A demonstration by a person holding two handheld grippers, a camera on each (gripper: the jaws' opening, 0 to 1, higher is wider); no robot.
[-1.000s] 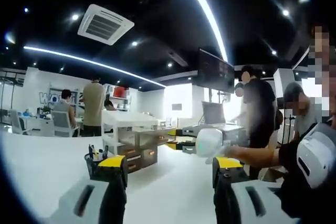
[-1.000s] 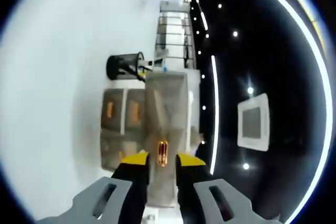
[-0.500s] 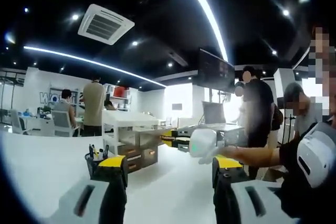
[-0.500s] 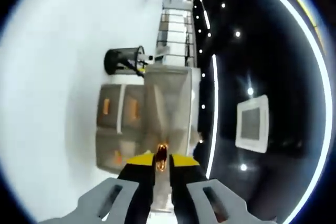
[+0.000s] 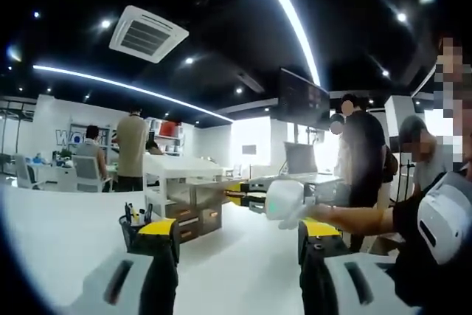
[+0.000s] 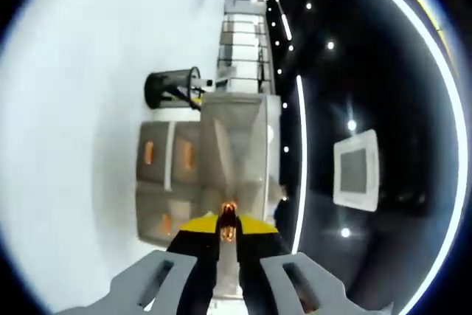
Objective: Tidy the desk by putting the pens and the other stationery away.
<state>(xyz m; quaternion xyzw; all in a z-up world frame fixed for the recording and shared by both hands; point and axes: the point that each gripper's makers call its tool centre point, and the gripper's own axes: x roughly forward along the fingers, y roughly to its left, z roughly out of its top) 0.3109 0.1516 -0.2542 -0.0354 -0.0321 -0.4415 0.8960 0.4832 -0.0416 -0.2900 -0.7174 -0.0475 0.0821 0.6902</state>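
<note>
A grey desktop drawer unit (image 5: 193,210) with orange handles stands on the white desk (image 5: 243,271), with a black mesh pen holder (image 5: 131,225) holding several pens beside it. The right gripper view is rolled on its side, and there the drawer unit (image 6: 193,161) and the pen holder (image 6: 169,88) lie ahead. My right gripper (image 6: 228,228) is shut on an orange drawer handle (image 6: 228,215) at the unit's top. In the left gripper view that right gripper (image 5: 237,195) reaches in from the right to the unit, held by a person's hand. My left gripper (image 5: 238,235) hovers over the desk with its jaws wide apart and nothing between them.
Several people stand at the right (image 5: 363,160) and at the back left (image 5: 131,149), near other tables and a chair (image 5: 87,171). A wall screen (image 5: 302,101) hangs behind. White desk surface stretches in front of the drawer unit.
My right gripper moved in towards the drawer unit and its jaws shut on the orange handle. The left gripper has stayed where it was.
</note>
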